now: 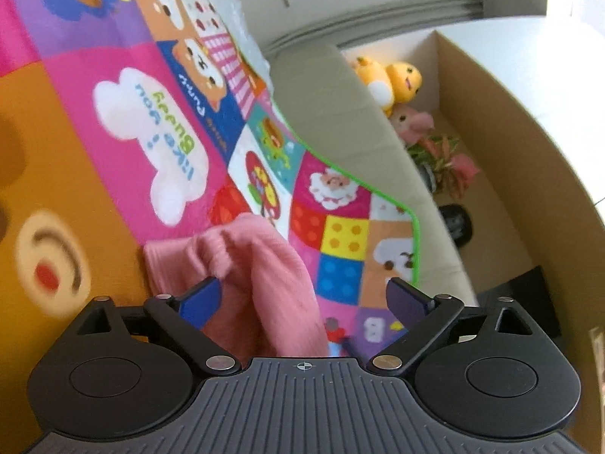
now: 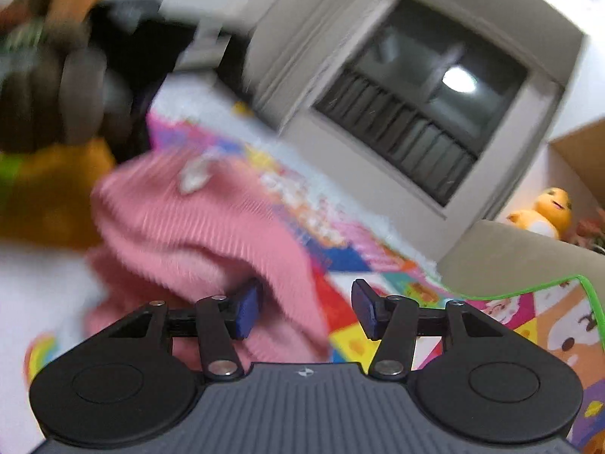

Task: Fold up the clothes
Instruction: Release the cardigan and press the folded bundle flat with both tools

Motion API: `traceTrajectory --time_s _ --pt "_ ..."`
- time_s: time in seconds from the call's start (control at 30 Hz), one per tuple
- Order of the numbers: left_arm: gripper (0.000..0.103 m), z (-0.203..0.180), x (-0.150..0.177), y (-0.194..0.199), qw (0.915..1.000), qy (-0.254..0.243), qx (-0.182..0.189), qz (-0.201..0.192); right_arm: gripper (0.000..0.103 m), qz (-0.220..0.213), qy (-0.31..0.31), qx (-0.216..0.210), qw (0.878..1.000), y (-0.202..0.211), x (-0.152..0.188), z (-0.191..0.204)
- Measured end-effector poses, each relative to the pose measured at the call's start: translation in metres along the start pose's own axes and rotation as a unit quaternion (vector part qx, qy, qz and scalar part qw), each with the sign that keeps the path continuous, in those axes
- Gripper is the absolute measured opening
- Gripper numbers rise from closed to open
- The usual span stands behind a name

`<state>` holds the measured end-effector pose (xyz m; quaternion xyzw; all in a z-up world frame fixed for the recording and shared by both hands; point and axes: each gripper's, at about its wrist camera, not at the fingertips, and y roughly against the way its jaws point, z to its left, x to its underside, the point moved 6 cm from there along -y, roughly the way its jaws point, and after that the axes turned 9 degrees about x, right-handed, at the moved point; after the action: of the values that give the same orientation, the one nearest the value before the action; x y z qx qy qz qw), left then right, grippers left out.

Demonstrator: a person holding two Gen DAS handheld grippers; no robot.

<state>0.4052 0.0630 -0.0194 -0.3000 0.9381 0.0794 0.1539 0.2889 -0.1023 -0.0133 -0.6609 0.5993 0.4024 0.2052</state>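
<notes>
A pink ribbed garment [image 1: 261, 276] lies bunched on a brightly patterned play mat [image 1: 124, 121], with the left gripper [image 1: 304, 297] spread wide over it, its blue left pad touching a fold of the cloth and nothing clamped between the jaws. The right gripper [image 2: 306, 308] is likewise parted, its left pad brushing the same pink garment [image 2: 196, 227], which looks blurred in that view. Beyond the mat's green edge, plush toys [image 1: 393, 79] sit inside a cardboard box [image 1: 529, 159].
</notes>
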Motion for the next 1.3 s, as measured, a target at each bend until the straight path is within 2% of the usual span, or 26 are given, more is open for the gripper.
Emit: traceTrajectory --time_s 0.03,0.1,0.17,0.23,0.3,0.4,0.47,0.53,0.57,0.6,0.63,0.67,0.7,0.8,0.9,0.97,1.03,1.07,1.17,1.27,1.3 --pt "0.097 0.002 -0.007 -0.004 1.0 -0.001 -0.003 -0.004 0.042 0.003 -0.004 0.001 1.0 -0.003 0.0 -0.004" --pt "0.097 0.004 -0.023 -0.004 0.9996 -0.003 -0.005 -0.028 0.016 0.008 -0.013 0.002 1.0 -0.008 -0.001 -0.011" --pt "0.097 0.004 -0.042 0.011 0.997 -0.008 -0.008 -0.076 0.007 0.022 -0.012 -0.002 1.0 -0.014 0.003 -0.015" --pt "0.097 0.009 -0.054 0.03 0.9939 -0.02 -0.042 -0.1 0.007 0.051 0.006 -0.015 0.999 -0.017 0.021 -0.01" --pt "0.097 0.011 -0.056 0.043 0.9916 -0.031 -0.075 -0.101 0.007 0.075 0.013 -0.027 0.997 -0.015 0.041 -0.004" --pt "0.097 0.005 -0.041 0.049 0.9934 -0.041 -0.08 -0.071 0.007 0.094 0.011 -0.028 0.995 -0.009 0.055 -0.002" --pt "0.098 -0.006 -0.022 0.042 0.9962 -0.043 -0.066 -0.037 0.007 0.109 -0.008 -0.029 0.994 -0.006 0.059 -0.009" --pt "0.098 -0.016 0.001 0.032 0.9979 -0.04 -0.051 -0.001 0.013 0.126 -0.033 -0.028 0.991 -0.002 0.061 -0.02" --pt "0.098 -0.018 0.013 0.026 0.998 -0.039 -0.047 0.016 0.025 0.132 -0.057 -0.026 0.989 -0.002 0.06 -0.027" --pt "0.097 -0.02 0.026 0.021 0.9978 -0.038 -0.043 0.032 0.042 0.136 -0.097 -0.027 0.986 -0.001 0.059 -0.039" --pt "0.097 -0.02 0.039 0.016 0.9967 -0.042 -0.049 0.049 0.051 0.139 -0.142 -0.029 0.98 0.0 0.058 -0.053" --pt "0.097 -0.018 0.052 0.01 0.995 -0.049 -0.057 0.066 0.071 0.141 -0.194 -0.037 0.97 0.0 0.057 -0.067" --pt "0.096 -0.016 0.064 0.005 0.9925 -0.06 -0.072 0.079 0.081 0.143 -0.253 -0.054 0.955 -0.002 0.057 -0.081" --pt "0.086 -0.002 0.089 -0.008 0.9849 -0.075 -0.117 0.103 0.082 0.146 -0.358 -0.088 0.918 -0.022 0.058 -0.097" --pt "0.084 -0.004 0.101 -0.01 0.9788 -0.116 -0.136 0.1 0.082 0.16 -0.39 -0.099 0.901 -0.048 0.065 -0.091" --pt "0.081 -0.006 0.104 -0.01 0.9743 -0.139 -0.147 0.098 0.081 0.182 -0.413 -0.111 0.885 -0.072 0.073 -0.077" --pt "0.071 -0.004 0.104 -0.009 0.9718 -0.149 -0.155 0.097 0.078 0.199 -0.457 -0.131 0.857 -0.083 0.084 -0.066" --pt "0.069 -0.002 0.101 -0.007 0.9724 -0.147 -0.154 0.096 0.076 0.201 -0.468 -0.139 0.849 -0.079 0.085 -0.061" --pt "0.066 0.002 0.088 0.003 0.9725 -0.146 -0.159 0.088 0.075 0.199 -0.486 -0.162 0.835 -0.058 0.082 -0.044" --pt "0.069 -0.001 0.072 0.012 0.9609 -0.186 -0.193 0.069 0.075 0.197 -0.503 -0.186 0.821 -0.036 0.078 -0.027" --pt "0.07 -0.001 0.066 0.018 0.9581 -0.193 -0.203 0.059 0.075 0.195 -0.498 -0.195 0.822 -0.026 0.074 -0.019"
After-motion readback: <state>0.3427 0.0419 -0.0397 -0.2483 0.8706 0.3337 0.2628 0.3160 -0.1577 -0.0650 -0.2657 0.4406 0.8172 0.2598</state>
